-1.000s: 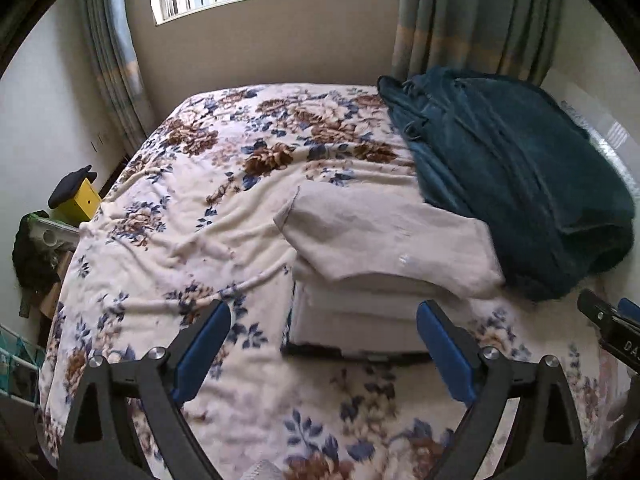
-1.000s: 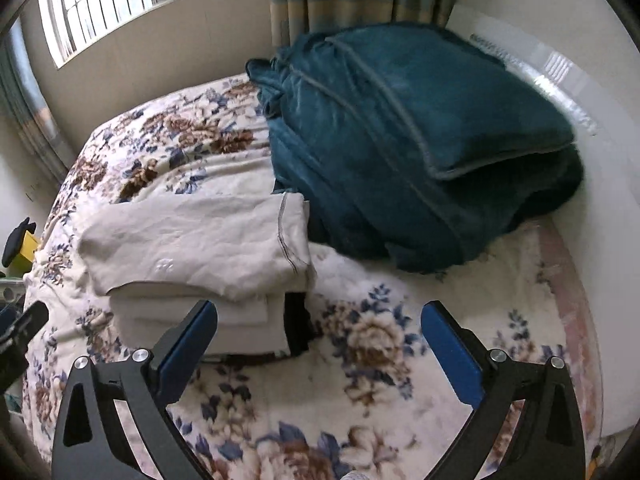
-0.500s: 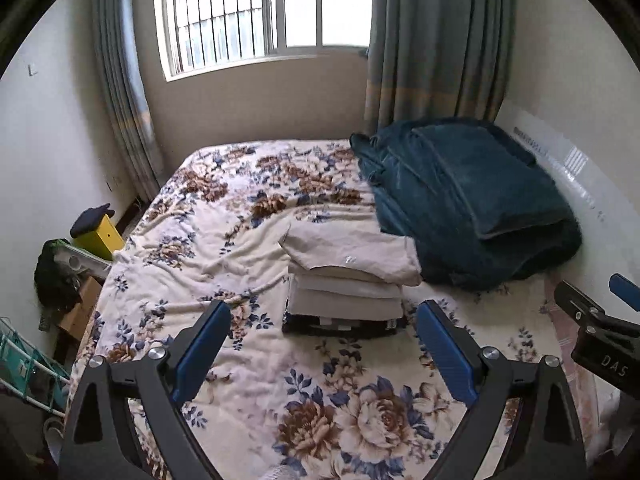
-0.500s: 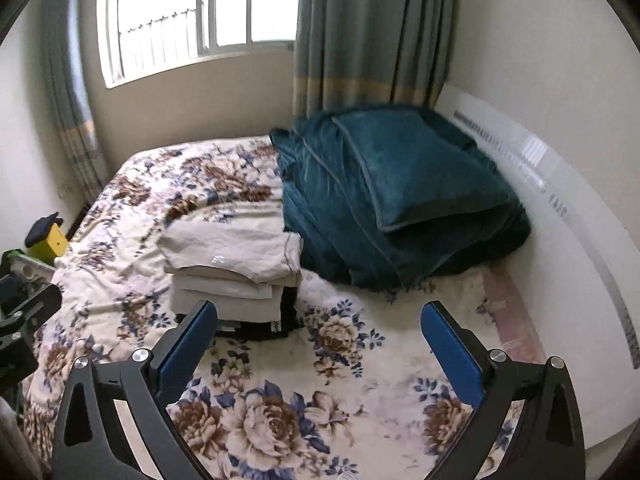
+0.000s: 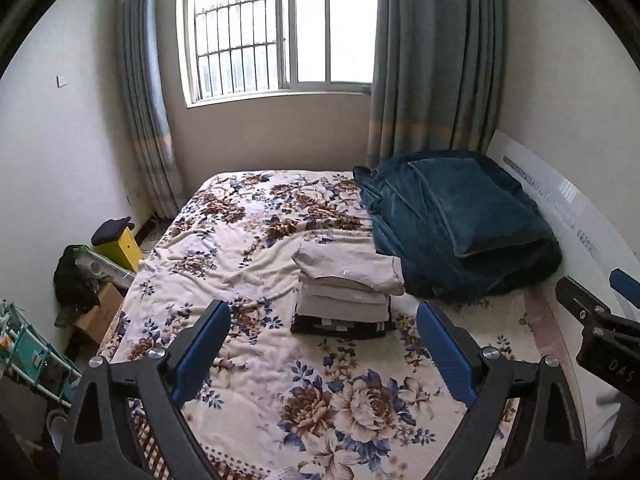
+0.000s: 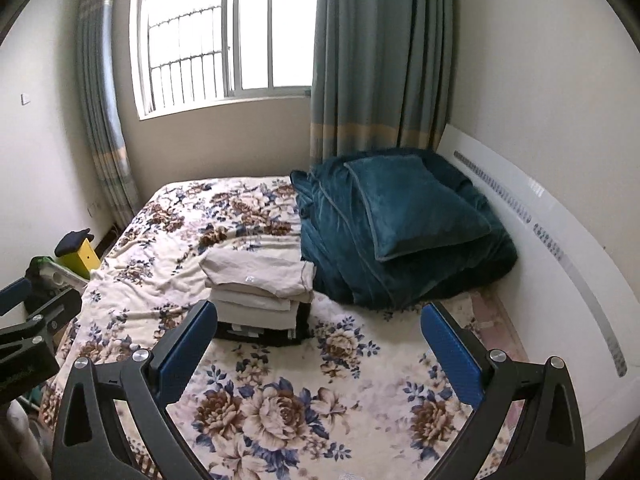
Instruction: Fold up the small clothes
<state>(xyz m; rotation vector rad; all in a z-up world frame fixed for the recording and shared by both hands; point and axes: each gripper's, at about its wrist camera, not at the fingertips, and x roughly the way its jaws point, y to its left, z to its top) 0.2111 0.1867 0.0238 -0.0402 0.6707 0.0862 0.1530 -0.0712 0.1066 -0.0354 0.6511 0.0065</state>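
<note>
Your L gripper (image 5: 323,344) & R gripper (image 6: 318,342): both spread, holding nothing. 1 stack of folded clothes (image 5: 346,292), approx 4 layers, beside 1 teal blanket (image 5: 460,224).

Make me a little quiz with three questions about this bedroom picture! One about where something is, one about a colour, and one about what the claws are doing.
1. Where is the stack of folded clothes?
A. On the floor
B. On the flowery bedspread, beside the blanket
C. On the windowsill

2. What colour is the big blanket with a cushion on top?
A. Dark teal
B. Red
C. Yellow

3. What are the left claw and the right claw doing?
A. Both pinching a shirt
B. One open, one holding a sock
C. Both open and holding nothing

Answers:
1. B, the stack sits on the floral cover right beside the blanket.
2. A, the plush heap by the headboard is dark blue-green.
3. C, each claw's blue fingers are spread wide with only bedspread showing between them.
</note>
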